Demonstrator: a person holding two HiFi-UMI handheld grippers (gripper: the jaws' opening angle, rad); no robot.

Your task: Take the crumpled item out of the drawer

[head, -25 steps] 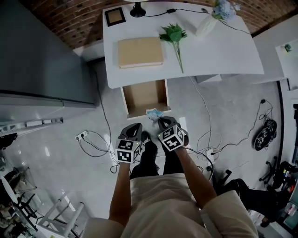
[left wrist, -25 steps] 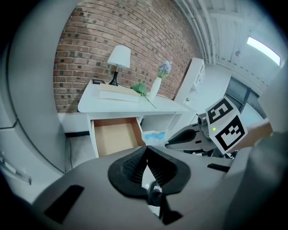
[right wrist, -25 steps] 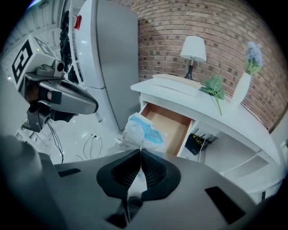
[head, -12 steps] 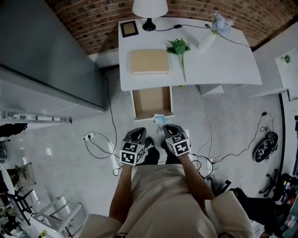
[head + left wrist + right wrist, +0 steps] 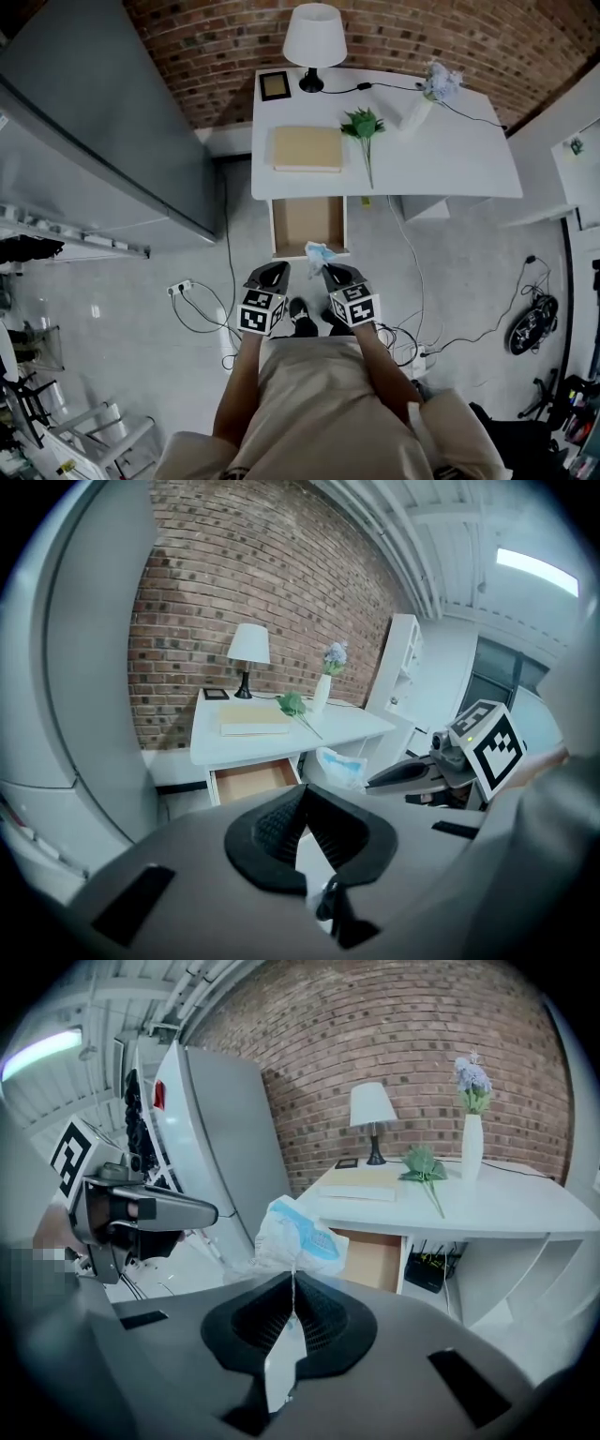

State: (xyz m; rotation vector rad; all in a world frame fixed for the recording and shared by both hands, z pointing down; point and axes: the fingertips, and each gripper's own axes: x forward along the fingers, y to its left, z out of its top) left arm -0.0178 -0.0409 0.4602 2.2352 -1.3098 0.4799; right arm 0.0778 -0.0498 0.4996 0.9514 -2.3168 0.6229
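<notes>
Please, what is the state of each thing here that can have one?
drawer, open, looks empty
crumpled item, outside the drawer, pinched by an edge
right gripper, shut on crumpled item
left gripper, shut, nothing between its jaws
book, closed, lying flat on the desk

In the head view we look steeply down from well above the person. The white desk (image 5: 450, 159) lies in the upper middle and the brick wall (image 5: 422, 37) runs along the top edge. The left gripper (image 5: 272, 269) and the right gripper (image 5: 330, 272) are small, just below the centre.

Each gripper view sits right behind its own jaws, which fill the lower half, and faces forward toward the desk, far off in mid frame.

All three views share the desk, the open drawer (image 5: 307, 223), the lamp (image 5: 314, 37) and the crumpled item (image 5: 318, 251). Each gripper view also catches the other gripper at its side edge.
</notes>
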